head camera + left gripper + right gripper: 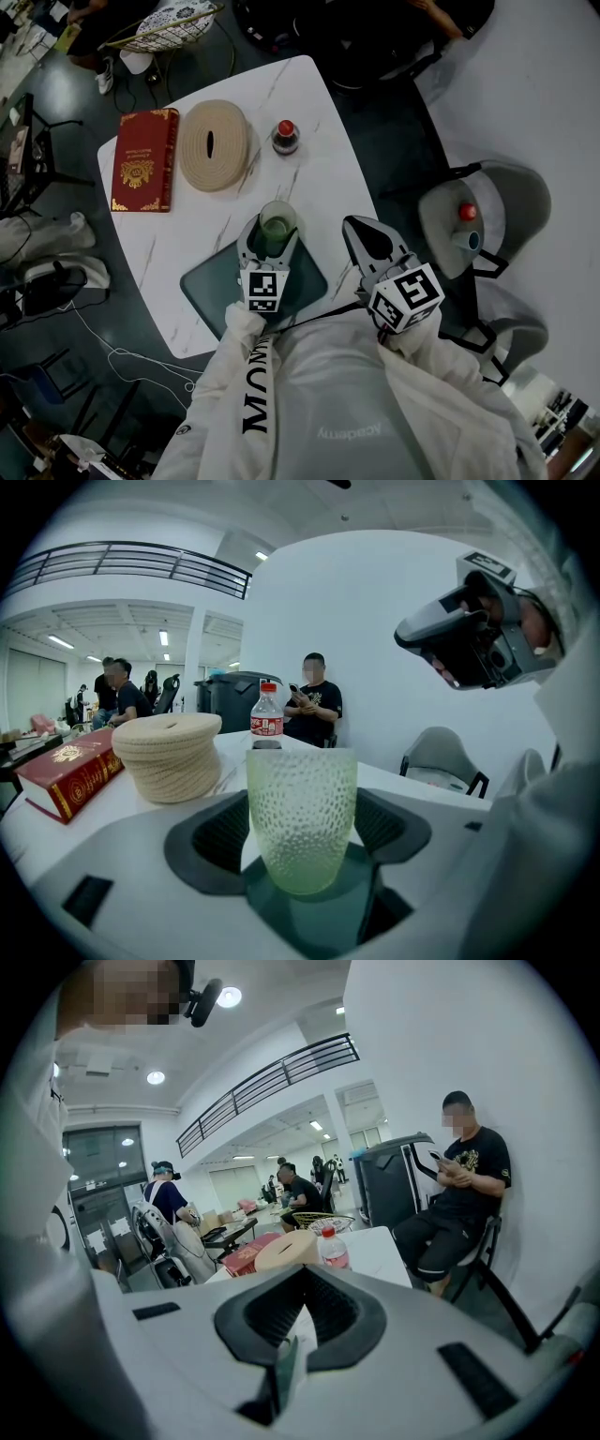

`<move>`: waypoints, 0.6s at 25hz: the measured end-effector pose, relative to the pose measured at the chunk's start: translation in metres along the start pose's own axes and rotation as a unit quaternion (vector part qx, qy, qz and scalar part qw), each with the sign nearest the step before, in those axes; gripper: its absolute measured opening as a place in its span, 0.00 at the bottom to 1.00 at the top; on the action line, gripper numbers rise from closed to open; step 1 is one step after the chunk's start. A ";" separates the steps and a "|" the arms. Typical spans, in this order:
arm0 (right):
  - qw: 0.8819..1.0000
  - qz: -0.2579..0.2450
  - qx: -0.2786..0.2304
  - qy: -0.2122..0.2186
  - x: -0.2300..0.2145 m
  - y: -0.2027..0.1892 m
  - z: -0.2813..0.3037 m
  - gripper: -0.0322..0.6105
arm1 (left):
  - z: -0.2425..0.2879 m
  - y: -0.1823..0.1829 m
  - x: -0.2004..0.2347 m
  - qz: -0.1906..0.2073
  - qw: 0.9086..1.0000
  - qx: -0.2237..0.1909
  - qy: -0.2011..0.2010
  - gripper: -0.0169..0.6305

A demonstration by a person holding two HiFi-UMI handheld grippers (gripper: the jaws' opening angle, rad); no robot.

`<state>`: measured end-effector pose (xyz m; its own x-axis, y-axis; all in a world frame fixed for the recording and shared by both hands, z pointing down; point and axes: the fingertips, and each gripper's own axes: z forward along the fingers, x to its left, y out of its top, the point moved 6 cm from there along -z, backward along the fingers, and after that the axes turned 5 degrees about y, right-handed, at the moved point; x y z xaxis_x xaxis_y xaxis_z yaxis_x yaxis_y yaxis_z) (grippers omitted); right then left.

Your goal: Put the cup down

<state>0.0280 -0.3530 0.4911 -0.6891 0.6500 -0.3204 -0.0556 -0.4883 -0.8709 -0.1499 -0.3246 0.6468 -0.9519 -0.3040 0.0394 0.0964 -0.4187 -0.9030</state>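
Left claw around upright cup

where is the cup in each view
Head view: the cup is at centre, held in the left gripper.
Left gripper view: the cup is low centre, gripped between the jaws.
Right gripper view: not in it.
Shared landmark: the bottle with the red cap, top centre in the head view, behind the cup in the left gripper view, and mid-frame in the right gripper view.
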 end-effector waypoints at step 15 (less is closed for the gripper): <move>1.000 0.001 0.000 0.001 0.002 -0.002 -0.006 0.06 | -0.007 -0.007 -0.003 0.003 1.000 0.009 0.004 0.57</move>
<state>0.0310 -0.3472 0.4902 -0.6884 0.6494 -0.3230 -0.0534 -0.4895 -0.8703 -0.1494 -0.3144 0.6504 -0.9532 -0.3007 0.0303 0.1080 -0.4326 -0.8951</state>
